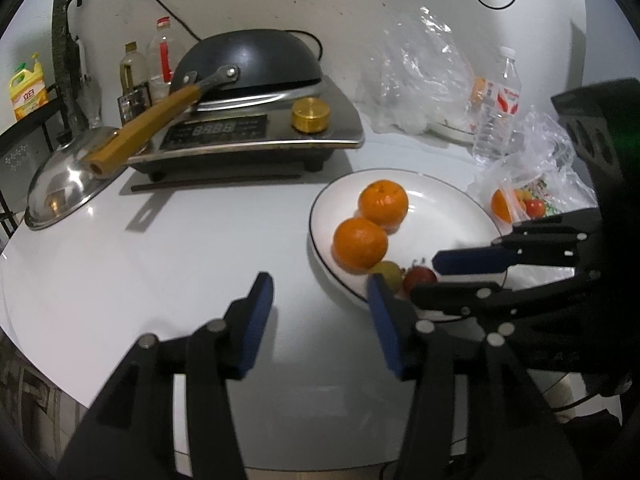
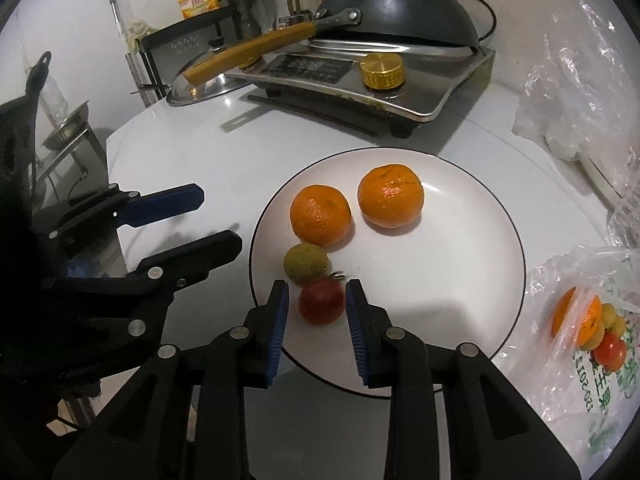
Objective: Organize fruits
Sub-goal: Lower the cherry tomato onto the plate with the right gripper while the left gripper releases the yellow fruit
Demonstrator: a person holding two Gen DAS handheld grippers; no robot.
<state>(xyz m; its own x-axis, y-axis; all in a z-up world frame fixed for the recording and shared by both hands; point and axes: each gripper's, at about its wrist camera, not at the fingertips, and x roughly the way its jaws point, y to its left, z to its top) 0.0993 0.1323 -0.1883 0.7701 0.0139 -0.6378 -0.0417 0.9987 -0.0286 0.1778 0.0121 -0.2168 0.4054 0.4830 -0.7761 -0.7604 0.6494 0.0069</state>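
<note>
On the plate (image 2: 460, 320) the tomato (image 2: 322, 301) sits between the right gripper (image 2: 316, 308) pads, spread, not touching it. I'd lift straight back so it doesn't roll. Left gripper (image 1: 320, 300) gapes empty beside the rim.

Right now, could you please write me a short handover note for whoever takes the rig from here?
Right tongs: open, fingers on either side of the small red tomato at the near edge of the white plate; no contact visible.
Left tongs: open, empty, above the table left of the plate.
On the plate: two mandarins, one small green-yellow fruit and the tomato.
Done: those four fruits are on the plate.
Left: the plastic bag to the right of the plate holds at least one more mandarin, a tomato and small yellow fruits to move over.
</note>
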